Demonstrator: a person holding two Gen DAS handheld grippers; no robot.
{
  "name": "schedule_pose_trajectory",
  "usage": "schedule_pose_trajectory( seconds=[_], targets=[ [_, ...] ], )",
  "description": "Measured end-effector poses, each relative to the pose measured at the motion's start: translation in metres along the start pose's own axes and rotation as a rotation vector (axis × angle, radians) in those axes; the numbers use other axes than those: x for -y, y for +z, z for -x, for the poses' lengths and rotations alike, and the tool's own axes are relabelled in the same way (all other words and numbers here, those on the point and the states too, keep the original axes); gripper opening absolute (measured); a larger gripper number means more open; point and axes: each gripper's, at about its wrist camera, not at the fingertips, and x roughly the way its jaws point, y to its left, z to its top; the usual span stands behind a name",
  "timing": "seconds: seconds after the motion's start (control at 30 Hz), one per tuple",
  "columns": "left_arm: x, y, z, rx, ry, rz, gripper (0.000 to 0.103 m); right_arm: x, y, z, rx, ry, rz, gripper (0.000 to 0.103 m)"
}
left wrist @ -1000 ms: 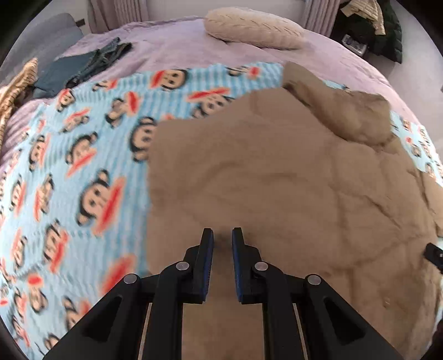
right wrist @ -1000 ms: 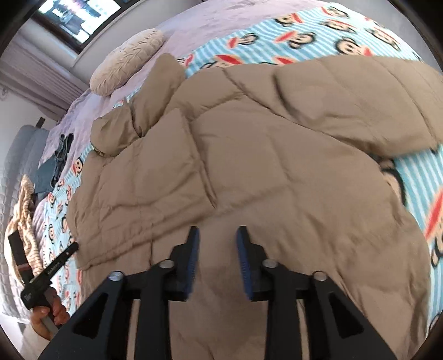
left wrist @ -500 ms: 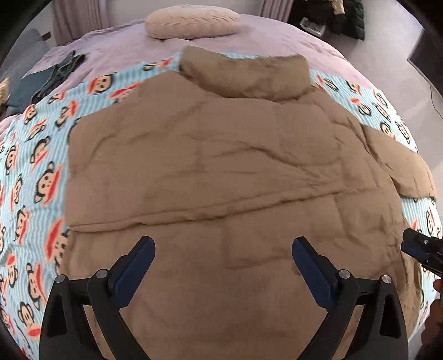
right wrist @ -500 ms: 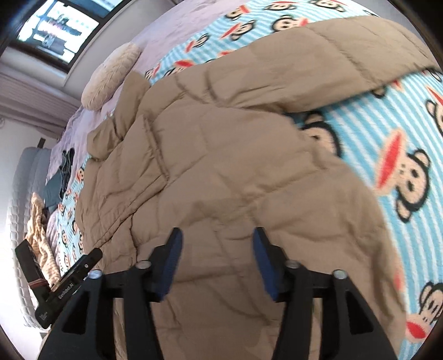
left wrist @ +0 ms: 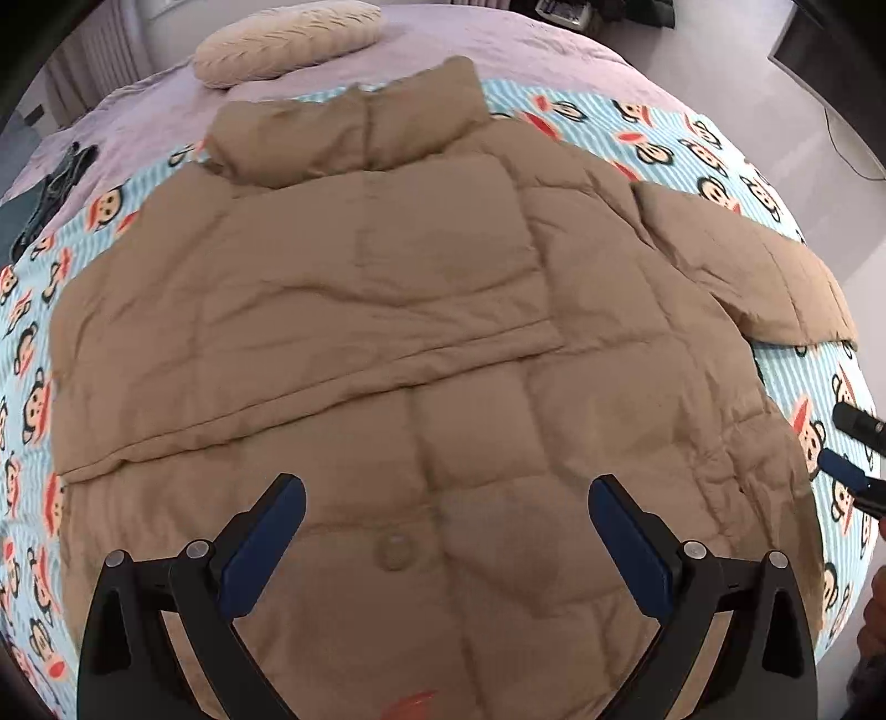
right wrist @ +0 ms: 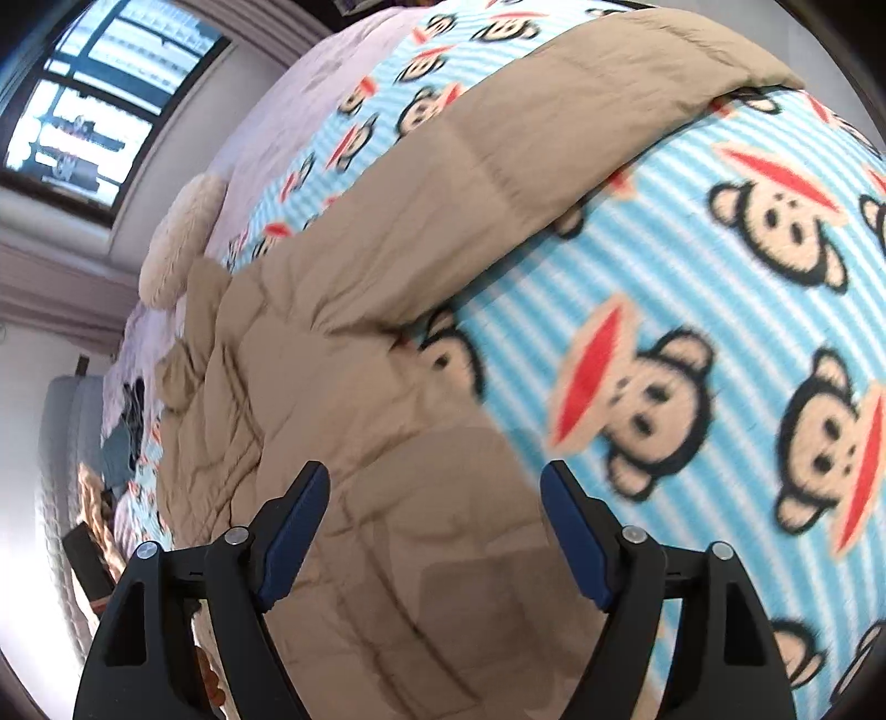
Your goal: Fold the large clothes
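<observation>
A tan puffer jacket (left wrist: pixel 432 310) lies flat on a monkey-print blanket (left wrist: pixel 692 149), collar toward the pillow. One sleeve is folded across its chest; the other sleeve (left wrist: pixel 764 277) stretches out to the right. My left gripper (left wrist: pixel 446 493) hangs over the jacket's lower middle, its jaws opening wide, with nothing pinched between them. My right gripper (right wrist: pixel 434 476) hovers over the jacket's (right wrist: pixel 343 454) right edge, just below the outstretched sleeve (right wrist: pixel 554 133). Its jaws are also opening and the pads touch no fabric. The right gripper's fingertips (left wrist: pixel 847 465) show at the left wrist view's right edge.
A cream pillow (left wrist: pixel 288 41) rests on the purple bedsheet (left wrist: pixel 498 39) beyond the collar. Dark clothes (left wrist: pixel 55 183) lie at the far left of the bed. A window (right wrist: pixel 83 111) and a grey padded headboard (right wrist: pixel 66 443) border the bed. Floor shows at the right.
Both grippers went from nearly shut to wide apart. Both views swept rightward across the jacket: the left now sits over its middle, the right over its right edge and the blanket.
</observation>
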Motion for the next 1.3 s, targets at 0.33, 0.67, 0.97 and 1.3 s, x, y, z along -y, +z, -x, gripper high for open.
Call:
schedule_pose_trajectory(
  seconds=[0.33,0.67,0.97,1.3],
  targets=[
    [0.027,0.013,-0.019,-0.061,0.0,0.037,0.102,0.043,0.04,0.016,0.061,0.019,-0.052,0.103],
    [0.065,0.026,-0.024,-0.049,0.0,0.042,0.102,0.094,0.098,0.029,0.112,-0.022,-0.147,0.103],
    [0.094,0.04,-0.033,-0.058,0.014,0.027,0.102,0.145,0.162,0.034,0.187,0.141,-0.323,0.103],
    [0.09,0.048,-0.03,-0.035,0.033,0.054,0.102,0.171,0.198,-0.009,0.129,0.449,-0.559,0.02]
  ],
)
